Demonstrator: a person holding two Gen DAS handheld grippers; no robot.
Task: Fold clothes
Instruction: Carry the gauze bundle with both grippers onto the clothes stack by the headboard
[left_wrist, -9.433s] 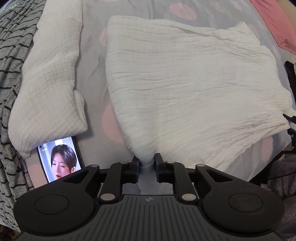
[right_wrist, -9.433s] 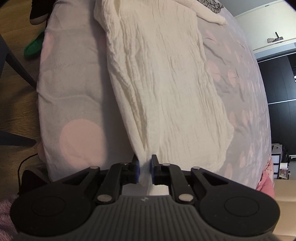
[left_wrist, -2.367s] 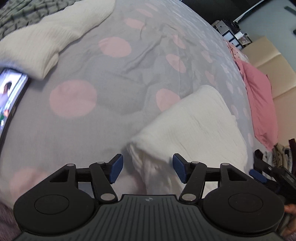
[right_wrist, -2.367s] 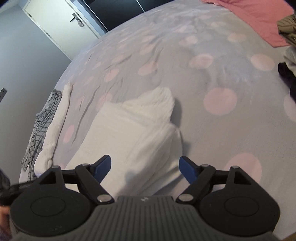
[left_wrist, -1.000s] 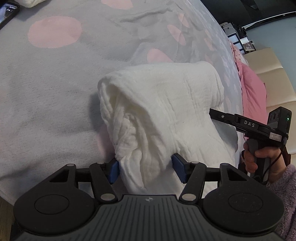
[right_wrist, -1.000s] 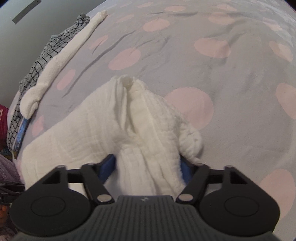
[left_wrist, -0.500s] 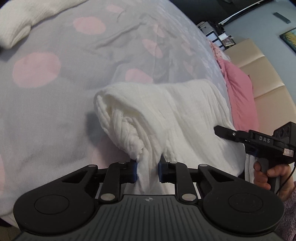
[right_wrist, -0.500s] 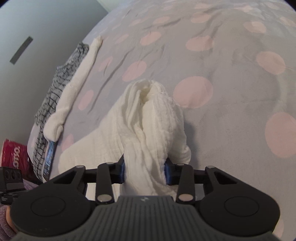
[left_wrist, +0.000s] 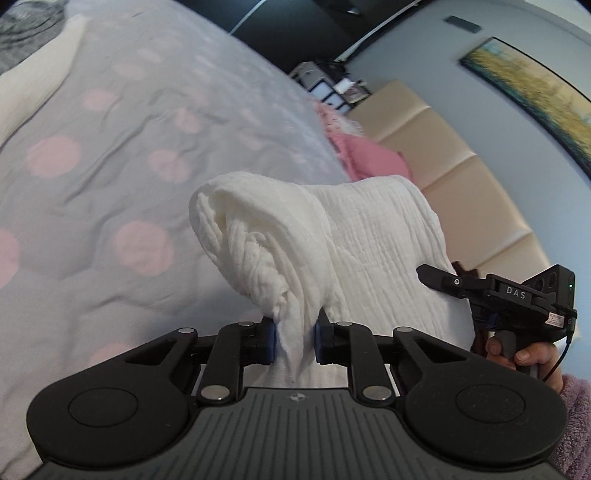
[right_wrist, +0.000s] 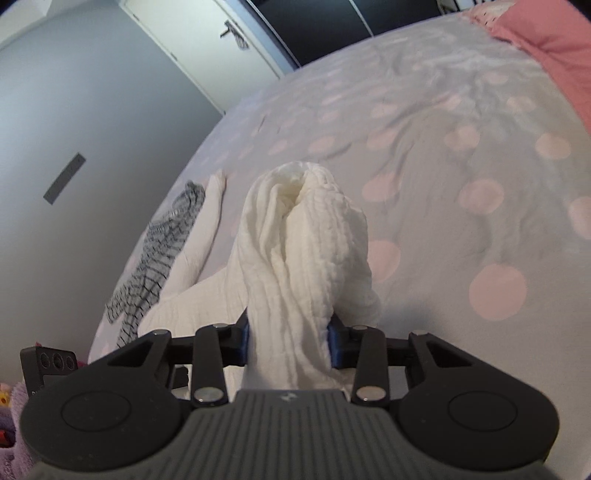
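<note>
A folded white crinkled garment (left_wrist: 354, 243) hangs in the air above the bed, held at both ends. My left gripper (left_wrist: 294, 341) is shut on one bunched end of it. My right gripper (right_wrist: 290, 341) is shut on the other thick bunched end (right_wrist: 306, 243). In the left wrist view the right gripper (left_wrist: 495, 291) shows at the far side of the cloth, with a hand (left_wrist: 517, 352) around its handle. Part of the left gripper's body (right_wrist: 48, 363) shows at the lower left of the right wrist view.
The bed has a grey cover with pink dots (left_wrist: 110, 155). Another white garment (right_wrist: 199, 243) and a checked grey one (right_wrist: 155, 258) lie along its far edge. A pink blanket (left_wrist: 369, 155) and a beige headboard (left_wrist: 461, 177) are at the head end. A door (right_wrist: 207, 44) stands behind.
Both grippers have risen with the garment since half a second ago; it now hangs clear of the bed. A second ago both grippers were open around its ends, then closed.
</note>
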